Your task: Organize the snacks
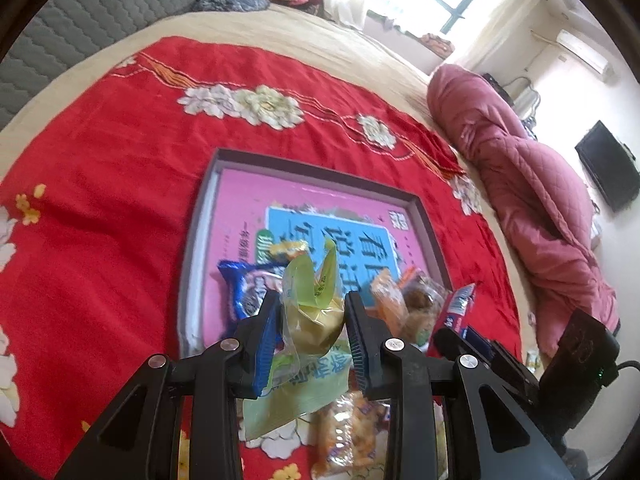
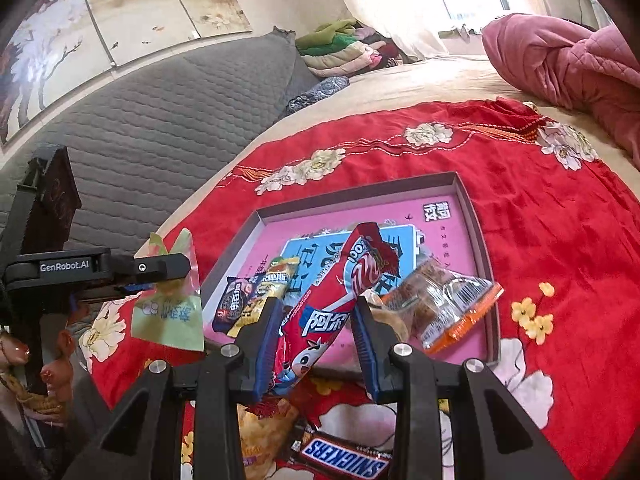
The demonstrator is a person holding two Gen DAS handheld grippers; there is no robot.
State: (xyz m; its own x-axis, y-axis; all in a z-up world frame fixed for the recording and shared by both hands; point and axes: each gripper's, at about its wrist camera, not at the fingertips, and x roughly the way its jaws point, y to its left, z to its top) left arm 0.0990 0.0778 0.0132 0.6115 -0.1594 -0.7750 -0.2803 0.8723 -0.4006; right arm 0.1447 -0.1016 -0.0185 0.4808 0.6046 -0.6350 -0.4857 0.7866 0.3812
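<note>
1. Green pouch (image 1: 312, 316) is clamped in your left gripper (image 1: 312, 320), whose jaws are nearly closed on its crumpled middle; it hangs above the tray's (image 1: 320, 168) near edge.
2. Your right gripper (image 2: 316, 320) pinches a red packet (image 2: 340, 300) the same way, its far end poking out over the tray.
3. Carry each one over a bare pink patch before you let go. The far half of the tray looks free, I'd say.
4. Keep both grips low on the wrappers; these are slippery and may slide out.
5. Already in the tray: a blue cookie pack (image 1: 244, 288) and a yellow pack (image 2: 276, 276) at the left, and an orange-edged pack (image 2: 448, 308) at the right. Set yours between or beyond them, not on top.
6. Loose snacks remain on the red cloth (image 1: 120, 160) below your grippers, among them a Snickers bar (image 2: 344, 458).
7. Your two grippers are close together; mind they don't knock.
</note>
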